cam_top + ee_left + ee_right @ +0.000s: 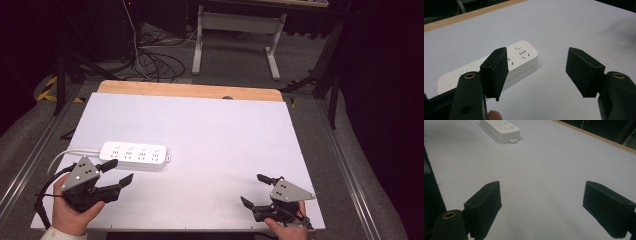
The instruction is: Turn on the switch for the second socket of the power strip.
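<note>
A white power strip [134,155] with several sockets lies flat on the left half of the white table top [215,135]. Its white cable [70,152] runs off to the left. My left gripper [121,170] hovers just in front of the strip's left part, open, with nothing between its black pads. In the left gripper view the strip [522,58] lies behind the left pad [495,72], and the gap of the gripper [540,72] holds only bare table. My right gripper [252,188] is open near the front right edge. From there [541,205] the strip [500,127] lies far off.
A wooden strip [190,90] borders the far edge of the table. Beyond it on the floor lie tangled cables [155,62] and the white legs of another desk [235,30]. Metal rails run along both sides of the table.
</note>
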`<state>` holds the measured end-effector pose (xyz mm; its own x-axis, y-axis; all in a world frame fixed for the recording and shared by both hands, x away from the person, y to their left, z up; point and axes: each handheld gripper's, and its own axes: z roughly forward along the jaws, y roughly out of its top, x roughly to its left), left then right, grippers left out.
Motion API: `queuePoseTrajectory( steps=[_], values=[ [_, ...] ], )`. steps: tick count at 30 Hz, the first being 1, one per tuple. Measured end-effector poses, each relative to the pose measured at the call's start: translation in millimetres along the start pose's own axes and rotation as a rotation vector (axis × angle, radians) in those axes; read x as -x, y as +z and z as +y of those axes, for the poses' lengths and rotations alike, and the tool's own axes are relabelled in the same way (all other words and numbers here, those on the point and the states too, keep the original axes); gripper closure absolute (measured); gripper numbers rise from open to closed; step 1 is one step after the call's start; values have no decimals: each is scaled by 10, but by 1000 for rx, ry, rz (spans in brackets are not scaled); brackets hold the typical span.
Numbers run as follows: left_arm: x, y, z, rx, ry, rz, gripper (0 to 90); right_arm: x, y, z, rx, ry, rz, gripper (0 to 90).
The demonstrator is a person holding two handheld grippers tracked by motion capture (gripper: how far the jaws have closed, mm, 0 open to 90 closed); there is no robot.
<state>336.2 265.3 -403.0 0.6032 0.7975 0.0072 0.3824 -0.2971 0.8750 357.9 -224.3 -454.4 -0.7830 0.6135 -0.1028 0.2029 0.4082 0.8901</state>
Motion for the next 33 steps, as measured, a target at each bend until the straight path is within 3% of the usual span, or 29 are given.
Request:
queuePoseTrajectory(
  steps=[5,6,12,15,21,22,24,33],
  values=[
    [-21,-8,8,1,-2,6,360,0,3,0,-2,3,3,155],
    [-29,-10,9,1,1,-3,442,-1,4,-1,-3,0,3,156],
    [-56,-20,50,-2,-14,-8,545,-3,0,1,-2,1,2,157],
    [-95,-10,106,-22,-33,12,604,-5,2,2,-2,2,5,157],
    [-154,11,172,-38,-54,28,806,-6,2,1,-3,1,8,165],
    [-168,18,189,-37,-52,53,833,-6,2,1,-3,2,8,165],
    [-184,25,197,-37,-51,59,882,-4,2,0,-3,1,7,165],
    [-297,84,278,-49,-72,64,898,-2,7,-1,-2,-4,9,167]
  ],
)
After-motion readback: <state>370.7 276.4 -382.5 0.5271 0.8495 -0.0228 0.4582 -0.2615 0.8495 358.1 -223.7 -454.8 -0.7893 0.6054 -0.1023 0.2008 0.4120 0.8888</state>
